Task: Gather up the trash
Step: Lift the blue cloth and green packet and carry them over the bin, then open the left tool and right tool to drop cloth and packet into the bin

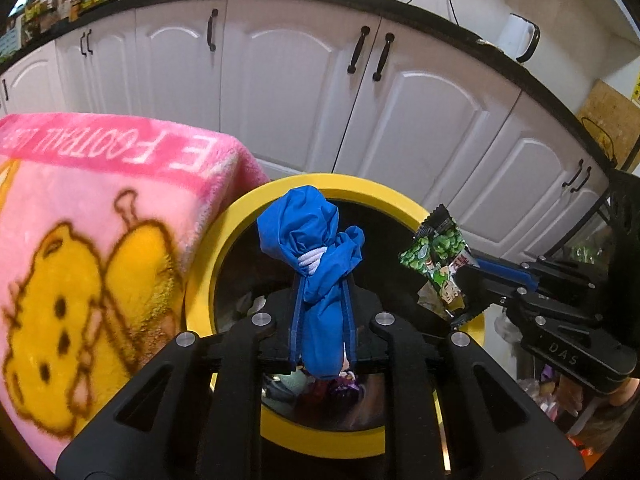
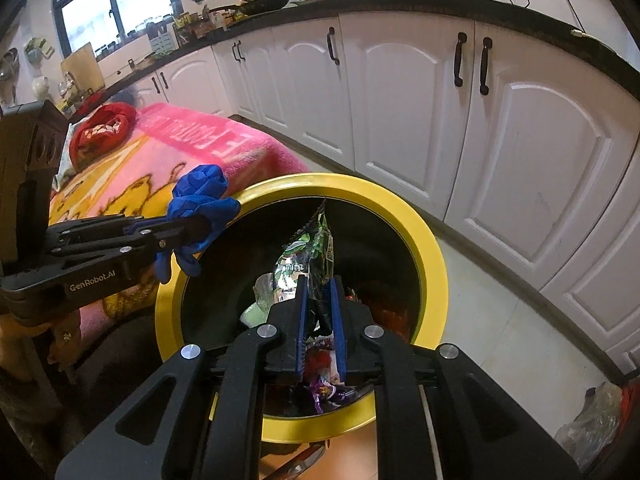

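Over yellow-rimmed bin [image 1: 400,194], left gripper [image 1: 322,300] fingers clamped on blue glove [image 1: 308,224], right gripper [image 2: 318,304] pinching snack wrapper [image 2: 308,252], both tilted down.

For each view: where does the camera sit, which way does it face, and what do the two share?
Left wrist: on the left gripper, facing down into the yellow-rimmed bin; its jaws hold a blue bundle.
Right wrist: on the right gripper, facing down into the bin; its jaws hold a green snack packet.
Shared: bin, both grippers, pink blanket, white cabinets.

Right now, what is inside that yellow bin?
The bin holds loose trash: a pale green scrap, red and purple wrappers. The grippers, the blue bundle and the snack bag held above cover much of it, and the bottom is too dark.
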Available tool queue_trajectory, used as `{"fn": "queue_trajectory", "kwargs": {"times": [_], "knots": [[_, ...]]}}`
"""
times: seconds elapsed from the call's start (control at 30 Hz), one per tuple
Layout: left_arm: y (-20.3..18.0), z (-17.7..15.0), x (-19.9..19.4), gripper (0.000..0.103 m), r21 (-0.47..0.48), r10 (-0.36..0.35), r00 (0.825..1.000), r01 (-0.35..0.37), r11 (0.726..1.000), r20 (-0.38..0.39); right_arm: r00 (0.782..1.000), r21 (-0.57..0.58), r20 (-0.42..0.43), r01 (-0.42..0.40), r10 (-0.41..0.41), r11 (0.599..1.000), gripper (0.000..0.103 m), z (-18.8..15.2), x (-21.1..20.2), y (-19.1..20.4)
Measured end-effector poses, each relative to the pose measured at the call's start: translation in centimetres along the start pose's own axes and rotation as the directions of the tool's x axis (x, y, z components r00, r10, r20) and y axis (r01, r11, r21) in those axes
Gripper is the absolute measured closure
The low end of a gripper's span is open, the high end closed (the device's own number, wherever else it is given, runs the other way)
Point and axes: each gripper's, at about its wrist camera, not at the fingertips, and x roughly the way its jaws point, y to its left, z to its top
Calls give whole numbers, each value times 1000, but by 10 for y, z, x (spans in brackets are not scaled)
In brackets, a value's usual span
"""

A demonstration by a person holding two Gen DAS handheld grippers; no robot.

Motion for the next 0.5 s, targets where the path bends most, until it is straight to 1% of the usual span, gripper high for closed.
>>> {"fn": "queue_trajectory", "kwargs": {"times": [0.27,0.33,0.4,0.5], "knots": [[2,-3,5,90,-7,8,1000,-8,1000,-27,1000,8,-13,-6,7,1000,89,-1,5,-2],[1,-4,5,87,-3,12,999,-12,1000,-35,1000,13,-15,-6,6,1000,89,-2,5,-3],[2,-4,5,81,-1,19,999,-19,1000,-40,1000,14,-17,-6,6,1000,88,-1,5,-3],[4,-4,2,76,-8,24,999,-24,1000,-41,1000,15,-16,-4,4,1000,82,-1,5,-3]]}}
